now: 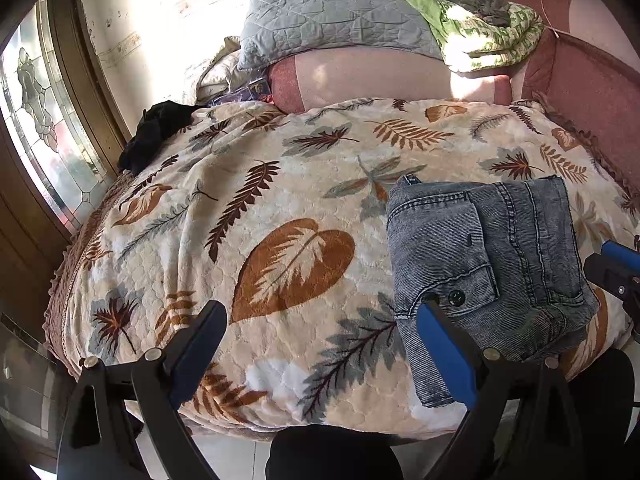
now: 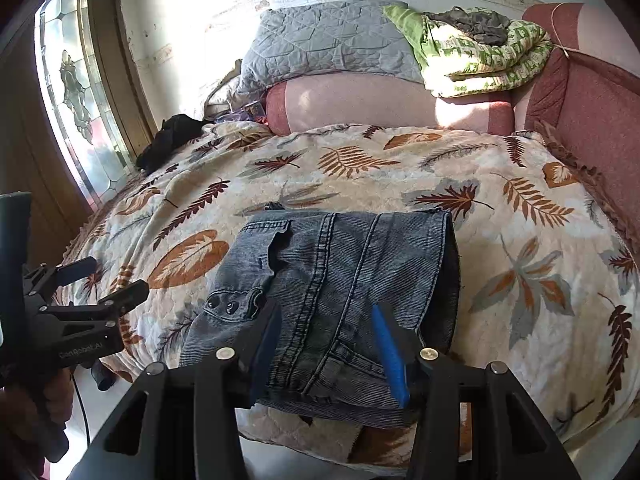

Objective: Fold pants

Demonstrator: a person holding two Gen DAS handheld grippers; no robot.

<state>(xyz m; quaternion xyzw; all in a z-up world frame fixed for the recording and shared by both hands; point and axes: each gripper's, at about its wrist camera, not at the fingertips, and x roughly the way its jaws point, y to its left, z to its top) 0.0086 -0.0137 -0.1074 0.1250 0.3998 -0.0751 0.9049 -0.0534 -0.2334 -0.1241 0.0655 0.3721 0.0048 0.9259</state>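
The grey-blue denim pants (image 1: 488, 264) lie folded into a compact bundle on the leaf-print bed cover, near the front edge; they also show in the right wrist view (image 2: 332, 300). My left gripper (image 1: 320, 312) is open and empty, its jaws wide apart over the cover to the left of the pants, with its right finger over the bundle's left edge. My right gripper (image 2: 326, 312) is open, its jaws apart above the near part of the bundle, holding nothing. The left gripper shows in the right wrist view (image 2: 108, 276), and the right gripper's blue finger shows in the left wrist view (image 1: 620, 252).
The leaf-print cover (image 1: 280, 208) spans the bed. A black garment (image 1: 156, 132) lies at the back left corner. A grey quilted pillow (image 1: 332, 20), a green patterned blanket (image 1: 488, 36) and a pink bolster (image 1: 384, 76) sit at the back. A window (image 1: 36, 120) is left.
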